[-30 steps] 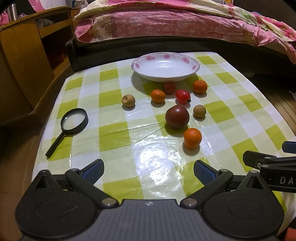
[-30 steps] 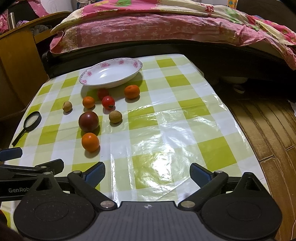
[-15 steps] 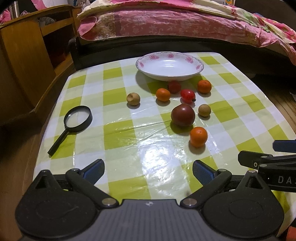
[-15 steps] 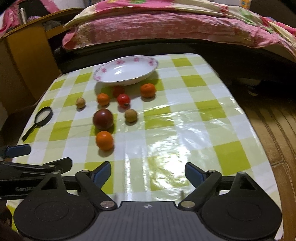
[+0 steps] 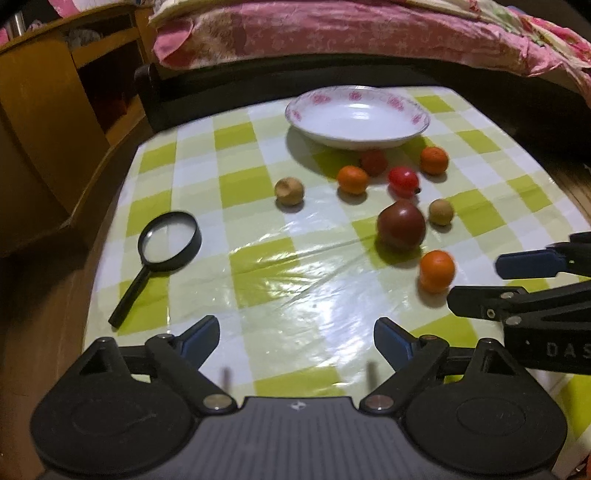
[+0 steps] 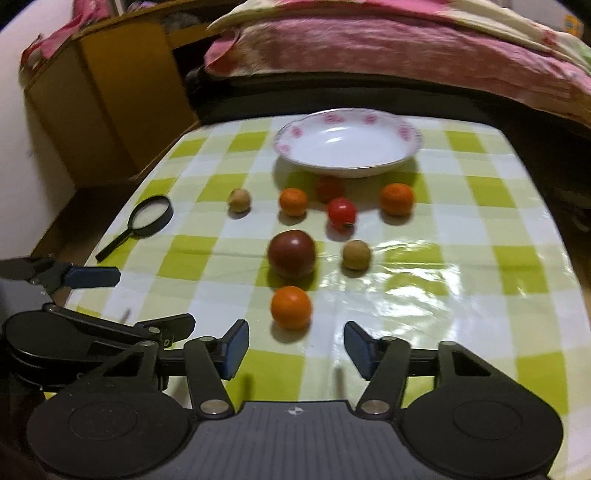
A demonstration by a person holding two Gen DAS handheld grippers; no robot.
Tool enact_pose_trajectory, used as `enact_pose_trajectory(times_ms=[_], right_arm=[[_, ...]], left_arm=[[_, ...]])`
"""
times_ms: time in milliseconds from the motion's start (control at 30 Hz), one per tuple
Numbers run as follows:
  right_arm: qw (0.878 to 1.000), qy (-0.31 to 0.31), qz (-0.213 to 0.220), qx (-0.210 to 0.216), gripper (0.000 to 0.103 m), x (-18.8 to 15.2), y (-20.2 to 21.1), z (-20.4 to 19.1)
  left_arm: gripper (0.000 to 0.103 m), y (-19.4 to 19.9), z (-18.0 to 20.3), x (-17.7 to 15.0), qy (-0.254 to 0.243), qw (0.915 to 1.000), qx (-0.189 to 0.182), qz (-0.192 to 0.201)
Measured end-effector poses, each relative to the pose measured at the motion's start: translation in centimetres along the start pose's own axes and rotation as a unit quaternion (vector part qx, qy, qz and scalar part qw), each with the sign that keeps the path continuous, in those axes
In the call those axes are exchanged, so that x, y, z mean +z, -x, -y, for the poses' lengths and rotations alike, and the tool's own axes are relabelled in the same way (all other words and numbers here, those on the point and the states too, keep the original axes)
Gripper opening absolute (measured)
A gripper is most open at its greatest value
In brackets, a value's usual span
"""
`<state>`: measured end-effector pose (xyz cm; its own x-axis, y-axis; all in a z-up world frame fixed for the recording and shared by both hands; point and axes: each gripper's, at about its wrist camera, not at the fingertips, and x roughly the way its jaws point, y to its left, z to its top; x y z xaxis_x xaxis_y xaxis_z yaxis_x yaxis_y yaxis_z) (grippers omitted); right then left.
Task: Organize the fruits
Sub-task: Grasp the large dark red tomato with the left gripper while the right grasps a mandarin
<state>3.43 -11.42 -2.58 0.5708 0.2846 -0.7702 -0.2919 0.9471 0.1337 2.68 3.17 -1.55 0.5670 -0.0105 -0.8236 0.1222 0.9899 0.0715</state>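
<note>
Right wrist: checked tablecloth (image 6: 480,229), bed (image 6: 369,44) behind.

Both views are dim and warm-toned, with the corners falling off into near black. Light comes from overhead and slightly behind the cameras: the glossy checked tablecloth (image 5: 258,258) throws broad white glare patches across the middle of the surface, strongest near its front right in the right wrist view. The white plate (image 6: 347,147) catches a small highlight in its bowl and casts a soft shadow toward the front left. Each fruit sits on a short, dark shadow. Motion blur softens everything; the pink quilt (image 5: 332,33) and wooden shelf (image 5: 55,110) smear most. Fisheye distortion bows the surface edges and bends the shelf outward.
</note>
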Motion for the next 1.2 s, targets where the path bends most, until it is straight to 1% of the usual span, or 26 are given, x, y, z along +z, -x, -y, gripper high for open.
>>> enact_pose_trajectory(times_ms=[33,133,233,300,333,400,467,533,600,633,667,733,800,933,1033,1200], right_arm=[[1.000,0.003,-0.006,0.006,0.041,0.2,-0.5,-0.1],[1.000,0.006,-0.020,0.019,0.033,0.6,-1.8,-0.3],[0.999,0.016,-0.029,0.013,0.031,1.0,-2.6,-0.6],[0.999,0.023,-0.026,0.009,0.028,1.3,-2.8,-0.6],[0.999,0.021,-0.025,0.006,0.026,1.5,-3.0,-0.4],[1.000,0.009,-0.030,0.007,0.023,1.8,-3.5,0.3],[1.000,0.003,-0.025,0.012,0.023,2.0,-3.6,0.6],[1.000,0.010,-0.025,0.012,0.022,2.2,-3.9,0.4],[0.999,0.010,-0.029,0.014,0.022,2.1,-4.0,0.4],[0.999,0.010,-0.029,0.015,0.022,2.0,-4.0,0.4],[0.999,0.008,-0.030,0.017,0.022,2.1,-4.0,0.6],[0.999,-0.003,-0.032,0.022,0.022,2.3,-4.1,0.9],[0.999,-0.005,-0.034,0.024,0.021,2.3,-4.1,0.9],[0.999,-0.012,-0.032,0.023,0.021,2.1,-3.4,1.5],[0.999,-0.027,-0.021,0.033,0.021,1.8,-2.1,2.5],[0.999,-0.044,-0.012,0.026,0.021,1.5,-0.8,3.8]], left_arm=[[0.096,-0.2,-0.3,0.0,0.003,1.0000,-0.004,-0.003],[0.096,-0.9,-1.0,-0.1,0.010,0.9998,-0.011,-0.009],[0.096,-1.2,-1.5,-0.1,0.022,0.9993,-0.028,-0.011],[0.096,-1.3,-1.4,0.0,0.015,0.9995,-0.026,-0.009],[0.096,-1.4,-1.3,0.1,0.013,0.9995,-0.028,-0.009],[0.096,-1.4,-1.3,0.3,0.015,0.9993,-0.034,-0.011],[0.091,-1.3,-1.2,0.7,0.016,0.9988,-0.045,-0.009],[0.085,-1.4,-1.1,1.0,0.016,0.9981,-0.058,-0.012],[0.082,-1.4,-0.9,1.2,0.013,0.9978,-0.064,-0.015],[0.079,-1.5,-0.8,1.4,0.009,0.9978,-0.064,-0.017],[0.073,-1.6,-0.6,1.5,0.006,0.9978,-0.063,-0.019],[0.065,-1.8,-0.3,1.9,0.001,0.9972,-0.071,-0.024],[0.060,-2.0,0.1,2.3,-0.001,0.9965,-0.080,-0.023],[0.055,-2.3,0.8,2.9,-0.011,0.9963,-0.082,-0.020],[0.054,-2.6,1.7,3.7,-0.022,0.9960,-0.085,-0.017],[0.053,-3.3,3.7,5.5,-0.053,0.9950,-0.084,0.010]])
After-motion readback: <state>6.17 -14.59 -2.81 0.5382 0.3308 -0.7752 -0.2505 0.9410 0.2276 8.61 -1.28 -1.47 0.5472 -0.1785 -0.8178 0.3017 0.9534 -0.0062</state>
